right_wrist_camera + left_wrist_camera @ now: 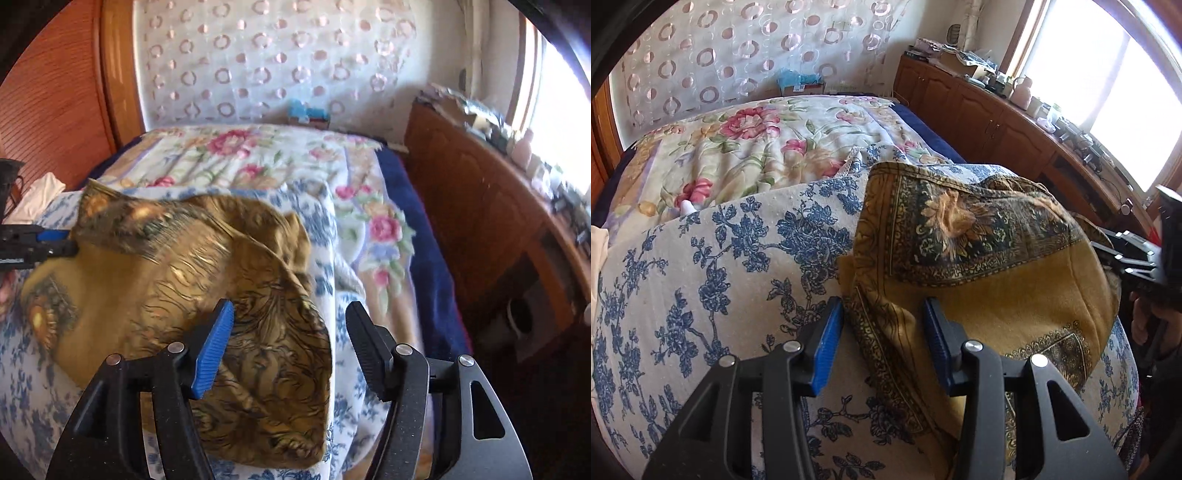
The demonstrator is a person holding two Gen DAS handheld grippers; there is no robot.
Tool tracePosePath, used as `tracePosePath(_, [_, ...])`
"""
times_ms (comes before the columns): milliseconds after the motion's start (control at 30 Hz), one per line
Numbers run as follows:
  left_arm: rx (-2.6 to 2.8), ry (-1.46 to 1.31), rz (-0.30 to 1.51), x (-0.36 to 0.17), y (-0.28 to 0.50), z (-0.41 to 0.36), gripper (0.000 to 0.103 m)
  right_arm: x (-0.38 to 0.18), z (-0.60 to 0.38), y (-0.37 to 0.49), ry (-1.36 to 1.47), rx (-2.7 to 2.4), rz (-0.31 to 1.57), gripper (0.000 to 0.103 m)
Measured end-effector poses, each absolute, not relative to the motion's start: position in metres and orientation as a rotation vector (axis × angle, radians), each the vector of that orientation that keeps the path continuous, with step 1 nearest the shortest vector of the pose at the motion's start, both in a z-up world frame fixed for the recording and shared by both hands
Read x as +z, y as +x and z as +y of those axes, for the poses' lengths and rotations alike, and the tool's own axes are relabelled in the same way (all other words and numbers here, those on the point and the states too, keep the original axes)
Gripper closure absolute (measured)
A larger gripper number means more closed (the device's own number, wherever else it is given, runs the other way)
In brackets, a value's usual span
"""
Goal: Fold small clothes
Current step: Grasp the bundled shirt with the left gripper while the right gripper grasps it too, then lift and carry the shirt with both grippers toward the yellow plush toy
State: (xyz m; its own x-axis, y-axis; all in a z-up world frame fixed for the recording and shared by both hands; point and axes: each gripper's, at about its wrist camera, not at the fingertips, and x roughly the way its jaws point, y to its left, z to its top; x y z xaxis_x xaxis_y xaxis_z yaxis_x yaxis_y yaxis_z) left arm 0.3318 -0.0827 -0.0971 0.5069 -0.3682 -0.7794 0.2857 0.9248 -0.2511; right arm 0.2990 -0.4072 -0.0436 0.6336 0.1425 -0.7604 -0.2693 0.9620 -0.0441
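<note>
On the near part of the bed, over a sheet printed with blue flowers, lies the mustard-yellow patterned cloth, partly doubled: one bordered layer with a flower motif is turned over the plain yellow part, and its edges are still loose and wrinkled, so I judge the folding is only in the middle and not finished. The cloth is spread on the flat soft surface because a fold needs a support under it. In the left wrist view the left tool points down at the cloth's edge at about 6 o'clock of the picture; its blue pads stand apart, with a wrinkled strip of the border lying between them, but they do not seem to press on it. I suppose it waits there to take this edge for the next fold. In the right wrist view the right tool has its jaws wide apart above the other end of the cloth; the left pad is over the fabric, the right one over the sheet, nothing is clamped. The left tool shows there at 9 o'clock, at the cloth's far edge. Beyond, toward 12 o'clock, a quilt with pink flowers covers the bed, and wooden cabinets stand at 2 o'clock under a bright window.
</note>
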Motion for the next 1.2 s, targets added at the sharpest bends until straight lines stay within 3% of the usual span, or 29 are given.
tracePosePath(167, [-0.419,-0.128,0.958,-0.097,0.330,-0.078,0.061,-0.057,-0.409,0.310,-0.071,0.303,0.899,0.038])
tracePosePath(300, [-0.462,-0.126,0.954,-0.097,0.328,-0.082,0.084,-0.060,-0.406,0.313,-0.047,0.326,0.912,0.038])
tracePosePath(367, [-0.485,-0.130,0.944,-0.095,0.327,-0.084,0.098,-0.060,-0.404,0.313,-0.043,0.342,0.912,0.046])
tracePosePath(400, [-0.497,-0.127,0.933,-0.092,0.325,-0.085,0.100,-0.061,-0.403,0.312,-0.049,0.347,0.911,0.052])
tracePosePath(433, [-0.502,-0.121,0.915,-0.089,0.321,-0.088,0.101,-0.060,-0.400,0.311,-0.056,0.373,0.910,0.070])
tracePosePath(467, [-0.507,-0.122,0.900,-0.085,0.319,-0.088,0.101,-0.059,-0.398,0.312,-0.058,0.398,0.908,0.079])
tracePosePath(533, [-0.518,-0.135,0.865,-0.072,0.312,-0.085,0.102,-0.055,-0.390,0.309,-0.091,0.406,0.897,0.090])
tracePosePath(867, [-0.465,-0.149,0.627,0.007,0.238,-0.033,0.102,0.023,-0.330,0.276,-0.146,0.492,0.654,0.092])
tracePosePath(1200, [-0.140,-0.194,0.512,0.029,0.161,0.116,0.102,0.070,-0.146,0.296,-0.281,0.773,0.519,0.092])
